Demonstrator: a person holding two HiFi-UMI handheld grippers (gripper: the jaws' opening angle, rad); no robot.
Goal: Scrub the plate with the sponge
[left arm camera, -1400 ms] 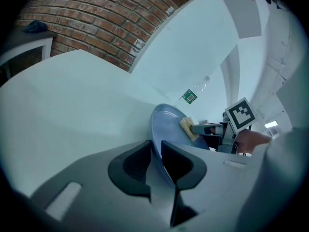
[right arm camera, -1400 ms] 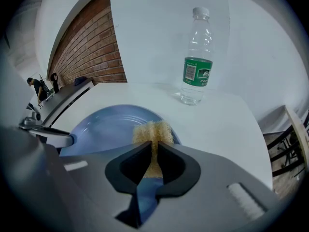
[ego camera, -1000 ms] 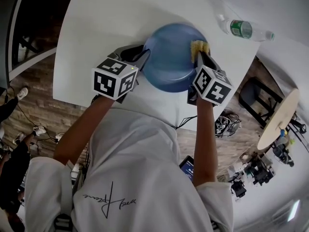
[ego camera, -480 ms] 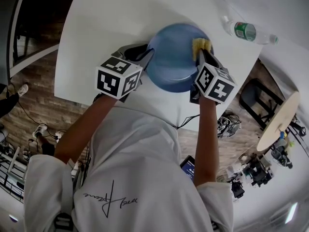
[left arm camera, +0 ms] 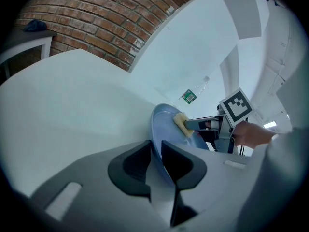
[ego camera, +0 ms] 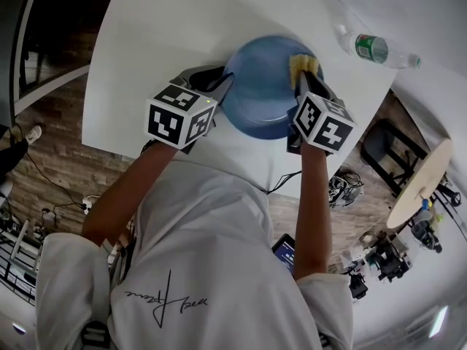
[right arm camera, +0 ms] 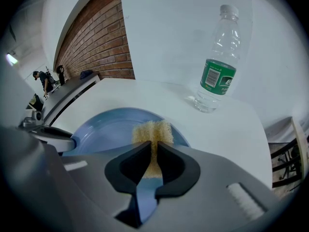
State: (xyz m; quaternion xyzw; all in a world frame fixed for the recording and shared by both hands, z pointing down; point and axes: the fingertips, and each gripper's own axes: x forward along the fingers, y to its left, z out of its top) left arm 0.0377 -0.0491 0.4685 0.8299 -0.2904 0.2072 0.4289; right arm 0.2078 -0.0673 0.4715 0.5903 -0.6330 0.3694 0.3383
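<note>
Yellow sponge (right arm camera: pixel 152 129) at the far right of the round blue plate (ego camera: pixel 259 93), which is gripped at its left rim.

The left tongs (left arm camera: pixel 155 149) pinch the plate's left rim over the white counter (ego camera: pixel 160 49). The right tongs (right arm camera: pixel 154 151) are clamped on the sponge, whose tip rests just inside the plate's far right rim. From the sponge, the plate's bare centre lies to the left, toward the left tongs. The sponge's long axis runs along the right tongs, away from the person, so the next stroke likely sweeps leftward across the plate. A clear plastic bottle with a green label (right arm camera: pixel 217 66) stands well beyond the plate's right rim.
</note>
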